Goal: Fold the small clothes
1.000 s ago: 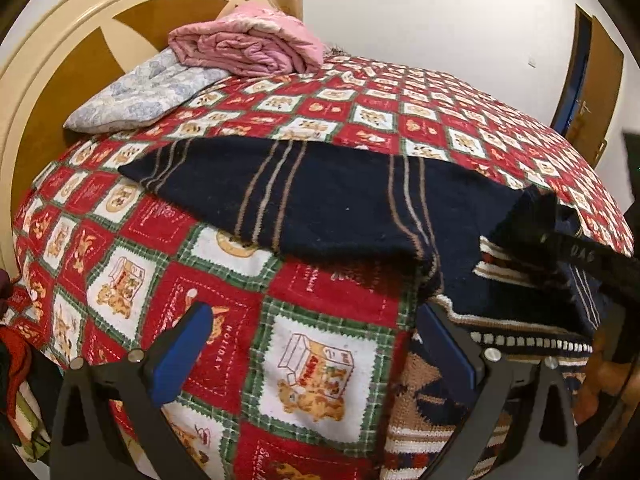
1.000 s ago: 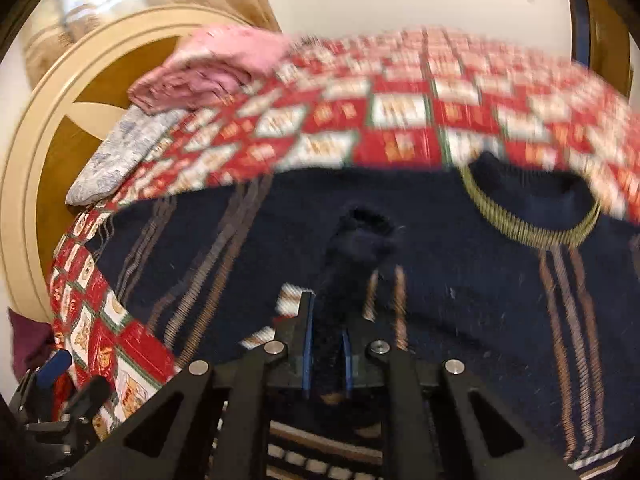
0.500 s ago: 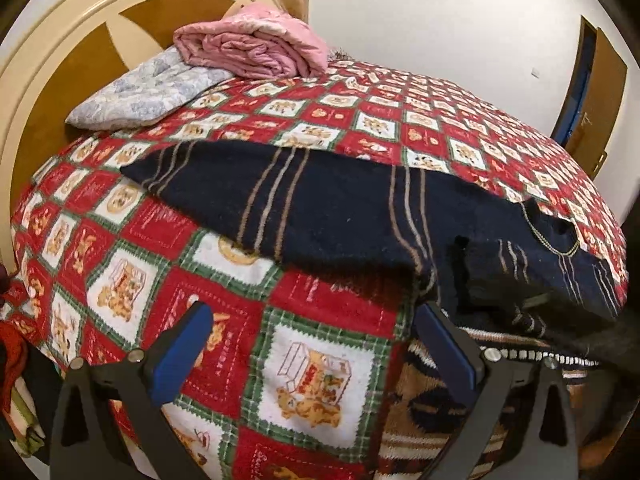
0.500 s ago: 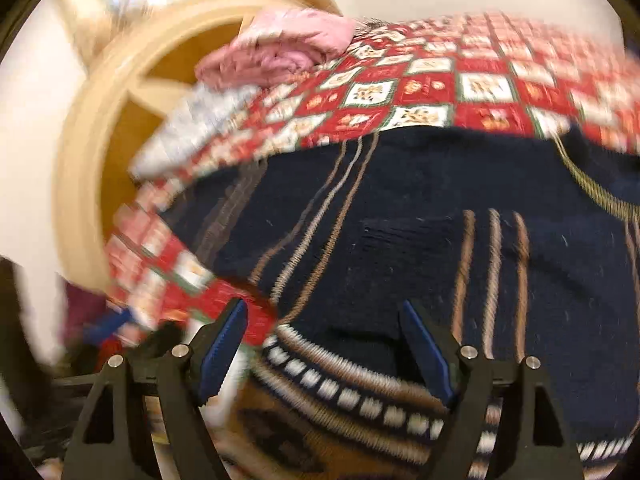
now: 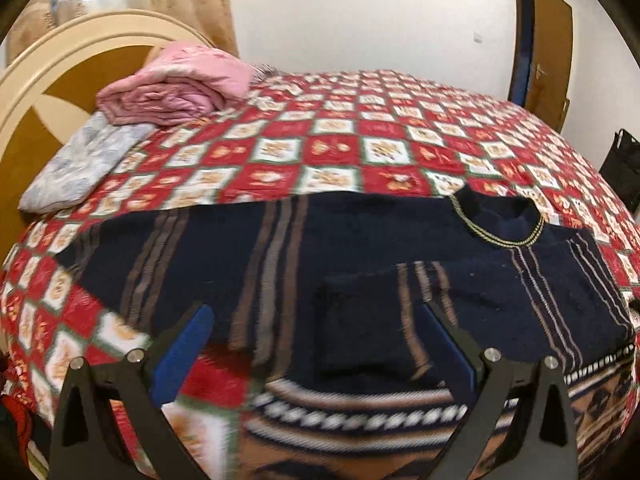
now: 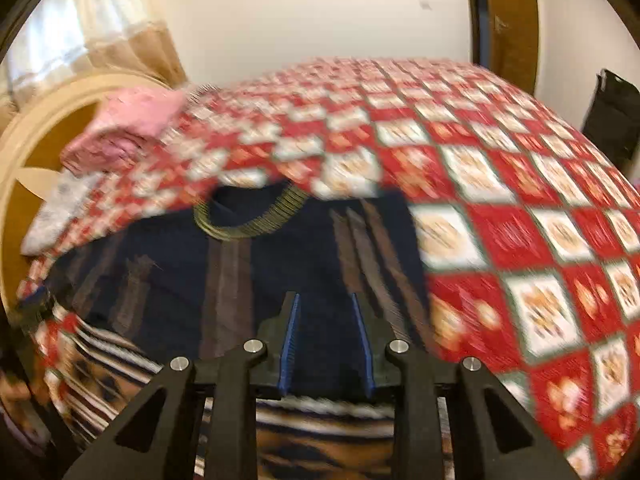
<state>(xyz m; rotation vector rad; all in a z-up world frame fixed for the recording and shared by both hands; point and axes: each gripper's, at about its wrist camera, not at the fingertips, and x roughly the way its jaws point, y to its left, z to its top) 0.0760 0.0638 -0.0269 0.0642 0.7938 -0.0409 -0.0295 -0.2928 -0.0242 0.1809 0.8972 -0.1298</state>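
A navy knit sweater (image 5: 360, 248) with tan stripes and a yellow-trimmed collar (image 5: 496, 224) lies flat on the red patchwork bedspread (image 5: 340, 148). One sleeve (image 5: 368, 320) is folded across its body. Its patterned hem hangs over the bed's near edge. My left gripper (image 5: 316, 312) is open and empty above the left part of the sweater. In the right wrist view the sweater (image 6: 248, 272) and collar (image 6: 252, 216) are blurred. My right gripper (image 6: 326, 300) is partly open with nothing between its pads, above the sweater's right side.
A folded pink quilt (image 5: 176, 88) and a grey pillow (image 5: 84, 164) lie at the head of the bed by the round headboard (image 5: 48, 88). A brown door (image 5: 548, 44) and a black bag (image 5: 624, 168) stand at the far right.
My right gripper let go of the sleeve, left it folded on the sweater's body, and swung right. My left gripper moved right and up over the sweater.
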